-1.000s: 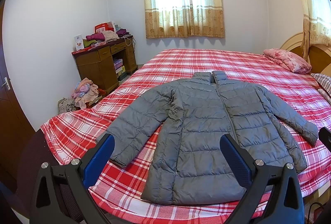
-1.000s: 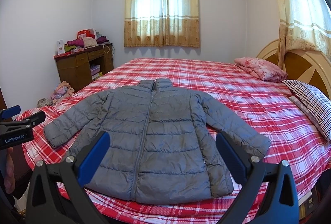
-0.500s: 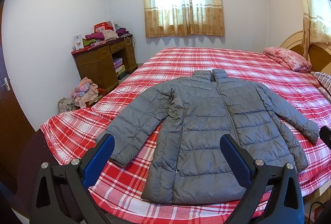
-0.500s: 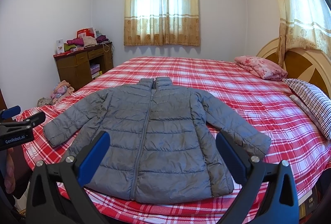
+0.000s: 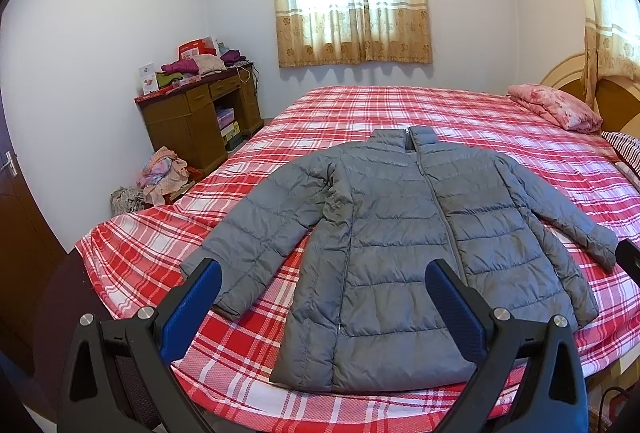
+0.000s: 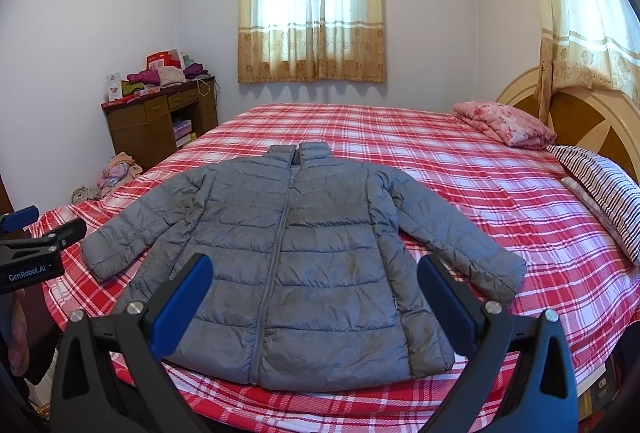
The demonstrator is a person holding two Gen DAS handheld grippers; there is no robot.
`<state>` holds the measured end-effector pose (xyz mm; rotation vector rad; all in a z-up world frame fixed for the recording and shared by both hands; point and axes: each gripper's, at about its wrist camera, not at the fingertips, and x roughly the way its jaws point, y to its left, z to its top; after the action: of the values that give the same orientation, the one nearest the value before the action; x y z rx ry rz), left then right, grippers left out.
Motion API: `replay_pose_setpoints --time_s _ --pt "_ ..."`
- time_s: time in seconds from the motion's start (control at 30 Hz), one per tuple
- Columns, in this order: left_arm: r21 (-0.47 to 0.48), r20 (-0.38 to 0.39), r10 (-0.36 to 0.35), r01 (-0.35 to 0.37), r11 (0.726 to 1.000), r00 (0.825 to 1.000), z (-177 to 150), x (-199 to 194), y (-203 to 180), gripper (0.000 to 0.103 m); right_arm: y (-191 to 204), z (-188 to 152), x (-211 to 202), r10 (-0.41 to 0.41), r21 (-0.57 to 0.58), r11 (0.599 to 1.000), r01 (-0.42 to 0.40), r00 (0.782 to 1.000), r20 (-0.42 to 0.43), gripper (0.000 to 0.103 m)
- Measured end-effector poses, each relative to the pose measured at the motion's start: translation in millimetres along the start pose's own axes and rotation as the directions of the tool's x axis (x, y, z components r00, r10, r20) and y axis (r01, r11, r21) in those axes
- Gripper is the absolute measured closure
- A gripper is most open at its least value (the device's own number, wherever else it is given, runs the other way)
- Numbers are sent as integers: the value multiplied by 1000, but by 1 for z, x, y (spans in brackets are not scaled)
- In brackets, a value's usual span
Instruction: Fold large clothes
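Note:
A grey quilted puffer jacket [image 5: 400, 233] [image 6: 288, 257] lies flat and zipped on the red plaid bed [image 5: 400, 109] [image 6: 440, 169], collar away from me, both sleeves spread outward. My left gripper [image 5: 320, 297] hovers open above the near hem and the left sleeve cuff, holding nothing. My right gripper [image 6: 312, 293] is open too, over the jacket's lower front and short of the cloth. The left gripper's body [image 6: 32, 253] shows at the left edge of the right wrist view.
A pink folded quilt [image 6: 504, 125] and a striped pillow [image 6: 600, 185] lie at the headboard [image 6: 576, 113] on the right. A brown desk [image 5: 192, 117] piled with clothes stands by the left wall, with a heap of clothes [image 5: 160, 173] on the floor beside it.
Both grippers have drifted slightly, so the jacket sits a little higher and farther in each view. The jacket itself lies as before and both grippers stay open.

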<state>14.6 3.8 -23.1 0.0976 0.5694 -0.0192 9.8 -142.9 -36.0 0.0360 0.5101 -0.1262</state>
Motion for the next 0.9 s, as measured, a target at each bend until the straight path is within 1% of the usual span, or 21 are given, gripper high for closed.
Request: replay_pose_setpoints --time_s 0.2,0.37,0.6,0.7,0.77,0.83,0.9 --pt "9 -10 -2 2 1000 1000 -1 5 -3 1 -2 -2 7 -4 3 1000 4 1000 -20 0" --pt "31 -24 -3 3 1000 1000 -3 13 -8 1 -10 -6 19 -25 4 1000 25 999 -44 0" --pt "64 -49 9 -5 998 999 -3 37 -15 1 -26 -12 39 -53 9 999 54 995 -80 0" --pt "78 -58 6 -2 997 998 -2 51 -19 1 -37 -14 50 -60 17 998 62 993 -98 0" --pt "93 -64 -7 13 996 998 -1 63 -24 1 -48 -17 60 -84 15 996 87 990 -111 0" --pt "108 -68 -9 16 994 998 3 79 -30 1 -63 -20 71 -99 34 994 104 987 -128 0" --pt "114 -79 -14 23 993 997 8 95 -36 1 -86 -25 84 -128 68 988 140 980 -152 0"
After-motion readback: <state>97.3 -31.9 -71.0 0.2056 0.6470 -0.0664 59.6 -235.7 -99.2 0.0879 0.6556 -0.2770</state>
